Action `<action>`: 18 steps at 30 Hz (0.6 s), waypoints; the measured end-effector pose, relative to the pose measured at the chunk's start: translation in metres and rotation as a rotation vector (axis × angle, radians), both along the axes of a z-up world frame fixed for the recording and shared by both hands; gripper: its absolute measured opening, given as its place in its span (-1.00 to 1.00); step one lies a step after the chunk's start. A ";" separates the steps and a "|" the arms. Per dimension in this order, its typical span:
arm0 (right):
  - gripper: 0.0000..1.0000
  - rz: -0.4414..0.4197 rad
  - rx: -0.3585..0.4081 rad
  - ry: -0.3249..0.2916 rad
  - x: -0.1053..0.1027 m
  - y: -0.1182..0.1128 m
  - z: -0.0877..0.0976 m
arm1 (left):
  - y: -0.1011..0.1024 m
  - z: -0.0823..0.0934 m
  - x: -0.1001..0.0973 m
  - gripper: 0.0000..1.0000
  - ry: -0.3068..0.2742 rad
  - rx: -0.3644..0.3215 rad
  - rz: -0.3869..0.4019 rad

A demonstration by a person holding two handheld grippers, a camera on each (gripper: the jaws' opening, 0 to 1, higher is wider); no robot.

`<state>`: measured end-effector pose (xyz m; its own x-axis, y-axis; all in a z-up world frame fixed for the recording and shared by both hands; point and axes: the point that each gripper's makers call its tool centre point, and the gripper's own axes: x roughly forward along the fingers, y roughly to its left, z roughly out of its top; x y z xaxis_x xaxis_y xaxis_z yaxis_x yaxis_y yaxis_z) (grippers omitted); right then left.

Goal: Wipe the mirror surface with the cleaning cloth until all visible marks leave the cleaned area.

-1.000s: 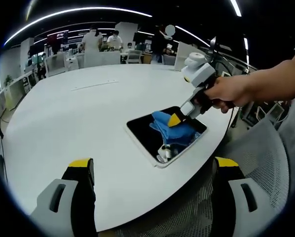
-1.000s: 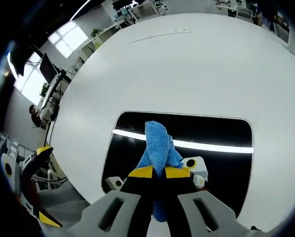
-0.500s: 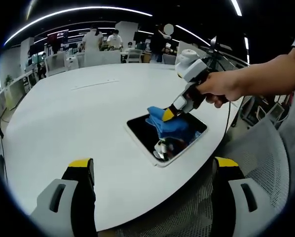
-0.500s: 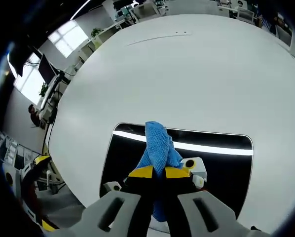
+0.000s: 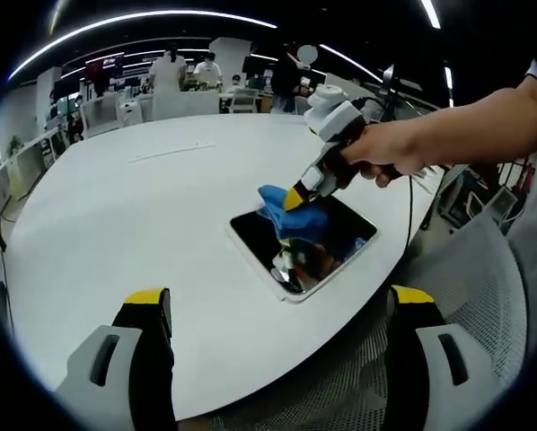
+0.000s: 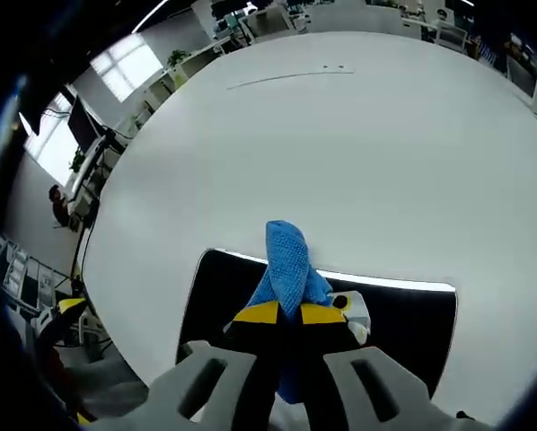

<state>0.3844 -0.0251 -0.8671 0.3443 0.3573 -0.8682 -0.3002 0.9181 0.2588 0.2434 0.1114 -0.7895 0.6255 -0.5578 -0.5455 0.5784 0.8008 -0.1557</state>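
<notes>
Right tongs (image 6: 289, 313) pinch a blue cloth (image 6: 288, 260) on the mirror (image 6: 403, 314). Left tongs (image 5: 277, 305) hang spread over the tabletop (image 5: 134, 206). Cloth looks soft, limp; best gripped bunched

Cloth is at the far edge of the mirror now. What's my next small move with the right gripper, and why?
Probably draw the right gripper back toward you. It is shut on the blue cloth, whose tip sits at the mirror's far edge, so the near part of the glass remains to wipe.
</notes>
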 end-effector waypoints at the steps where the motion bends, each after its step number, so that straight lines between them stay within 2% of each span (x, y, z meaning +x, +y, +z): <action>1: -0.99 0.000 -0.002 -0.003 0.001 0.000 0.001 | 0.000 0.000 0.000 0.98 0.001 0.001 0.000; 3: -0.99 0.007 -0.015 -0.019 0.006 0.000 0.001 | 0.000 -0.001 0.000 0.98 0.004 0.002 -0.002; 7: -0.99 0.005 -0.014 -0.014 0.010 0.002 0.001 | -0.001 -0.001 0.000 0.98 0.005 0.002 -0.004; 18: -0.99 0.005 0.004 -0.005 0.010 0.001 -0.001 | 0.000 -0.001 0.001 0.98 0.003 0.004 0.003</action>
<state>0.3943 -0.0244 -0.8679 0.3469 0.3628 -0.8649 -0.3057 0.9155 0.2614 0.2440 0.1117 -0.7903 0.6250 -0.5543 -0.5497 0.5758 0.8028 -0.1547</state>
